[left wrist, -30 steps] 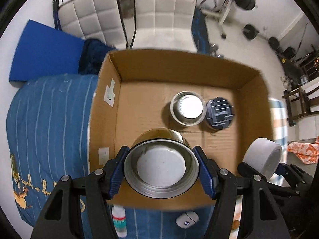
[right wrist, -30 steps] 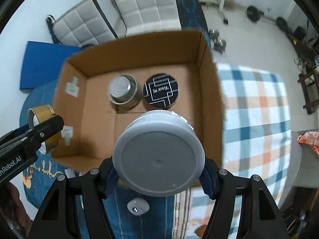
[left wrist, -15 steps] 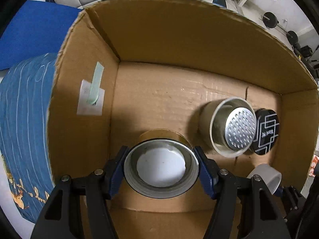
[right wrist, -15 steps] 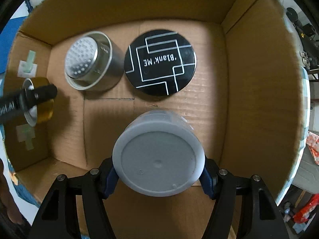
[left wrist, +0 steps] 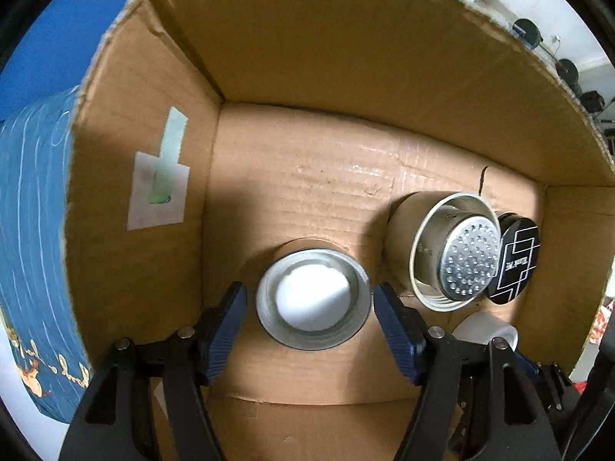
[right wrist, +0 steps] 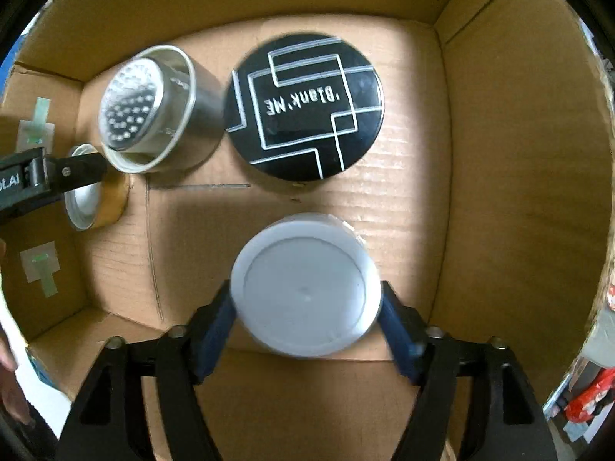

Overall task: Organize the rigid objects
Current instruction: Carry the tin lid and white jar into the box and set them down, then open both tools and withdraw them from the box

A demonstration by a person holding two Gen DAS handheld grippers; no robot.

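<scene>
Both grippers are down inside a cardboard box [left wrist: 346, 77]. My left gripper [left wrist: 313, 307] is open, its blue pads a small gap away from a gold-sided tin [left wrist: 313, 303] that stands on the box floor. The tin also shows in the right wrist view [right wrist: 96, 203] beside the left gripper's finger. My right gripper [right wrist: 307, 315] still touches a white round jar [right wrist: 305, 284] with both pads, low over the box floor [right wrist: 403, 199]. The jar shows at the lower right of the left wrist view [left wrist: 484, 330].
A silver tin with a perforated insert [right wrist: 153, 111] and a black round tin marked "Blank ME" [right wrist: 303, 107] stand side by side at the back of the box. Box walls [right wrist: 519, 153] close in on all sides. Taped labels [left wrist: 159, 184] are on the left wall.
Both grippers have gone down into the box. The left gripper has opened and let go of the gold tin, which now stands on the floor. The white jar has come down near the floor.
</scene>
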